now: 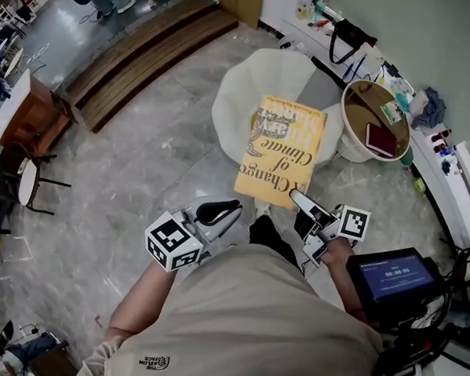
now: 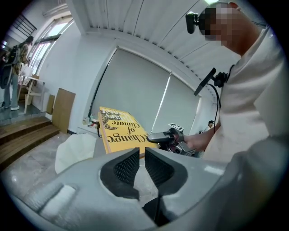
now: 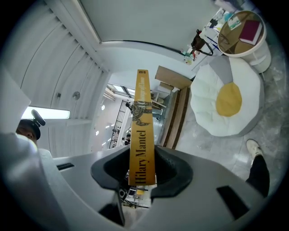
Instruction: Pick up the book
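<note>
A yellow book [image 1: 280, 150] titled in black hangs in the air above the floor, cover up, in the head view. My right gripper [image 1: 297, 199] is shut on its near edge. In the right gripper view the book's spine [image 3: 141, 135] stands upright, clamped between the right gripper's [image 3: 142, 173] two dark pads. My left gripper [image 1: 224, 211] hovers to the left of the book, apart from it. Its jaws [image 2: 142, 155] are shut with nothing between them. From the left gripper view the book [image 2: 121, 130] and the right gripper [image 2: 165, 136] show just beyond the jaws.
A white fried-egg-shaped cushion [image 1: 248, 90] lies on the marble floor under the book. A round tub [image 1: 355, 142] holding a dark red book stands at the right by a cluttered shelf. Wooden steps [image 1: 140, 52] run at the back left; a chair [image 1: 27, 180] stands left.
</note>
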A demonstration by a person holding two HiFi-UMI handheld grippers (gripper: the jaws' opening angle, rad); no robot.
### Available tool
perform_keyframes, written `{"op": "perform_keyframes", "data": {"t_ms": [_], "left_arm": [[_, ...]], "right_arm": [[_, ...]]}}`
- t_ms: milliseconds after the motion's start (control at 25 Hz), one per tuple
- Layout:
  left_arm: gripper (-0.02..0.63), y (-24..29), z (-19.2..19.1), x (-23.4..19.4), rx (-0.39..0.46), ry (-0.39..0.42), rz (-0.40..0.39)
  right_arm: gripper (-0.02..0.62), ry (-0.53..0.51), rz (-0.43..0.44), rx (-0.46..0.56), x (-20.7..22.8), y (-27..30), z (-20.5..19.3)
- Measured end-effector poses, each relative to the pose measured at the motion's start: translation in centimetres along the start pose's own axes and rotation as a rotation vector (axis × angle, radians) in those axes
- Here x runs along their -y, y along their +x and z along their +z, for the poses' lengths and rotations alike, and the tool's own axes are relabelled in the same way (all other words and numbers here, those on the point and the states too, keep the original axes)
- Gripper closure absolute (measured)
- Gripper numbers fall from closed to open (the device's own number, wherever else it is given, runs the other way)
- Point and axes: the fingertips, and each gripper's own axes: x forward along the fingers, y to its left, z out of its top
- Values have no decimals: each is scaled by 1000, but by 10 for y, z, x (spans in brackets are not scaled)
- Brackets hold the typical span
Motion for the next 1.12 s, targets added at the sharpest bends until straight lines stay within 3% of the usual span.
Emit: {"op": "perform_keyframes", "data": {"t_ms": [1120], "left_arm": [[563, 26, -8, -12, -50, 49, 23]], "right_arm": [[445, -30, 75, -9, 2, 4, 0]]}}
